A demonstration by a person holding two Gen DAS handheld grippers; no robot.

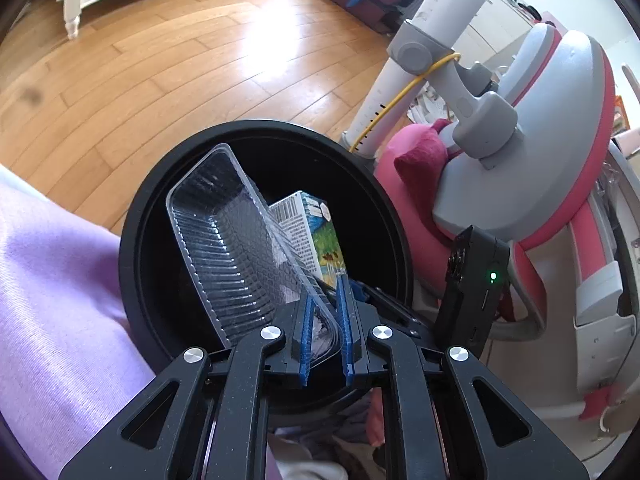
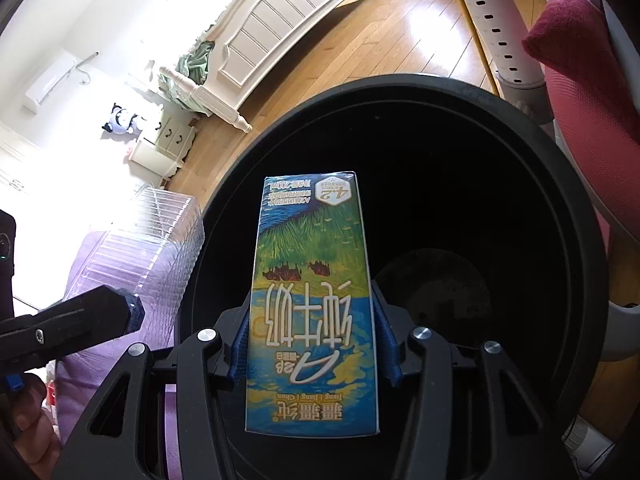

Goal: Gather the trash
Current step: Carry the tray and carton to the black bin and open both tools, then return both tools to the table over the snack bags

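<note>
My left gripper [image 1: 325,312] is shut on the rim of a clear plastic tray [image 1: 228,244] and holds it over the mouth of a black round bin [image 1: 136,240]. My right gripper [image 2: 314,340] is shut on a blue and green milk carton [image 2: 312,280], upside down, held over the same bin [image 2: 560,184]. The carton also shows in the left wrist view [image 1: 316,236] beside the tray. The tray [image 2: 148,240] and the left gripper's finger [image 2: 80,320] show at the left of the right wrist view. The bin's inside is dark, with its bare bottom [image 2: 436,292] visible.
A pink and grey chair [image 1: 560,160] with a dark red cloth [image 1: 420,160] stands right of the bin. A white desk leg [image 1: 404,64] rises behind it. Purple fabric [image 1: 48,300] lies at the left. A white bed frame [image 2: 280,36] stands across the wooden floor [image 1: 180,60].
</note>
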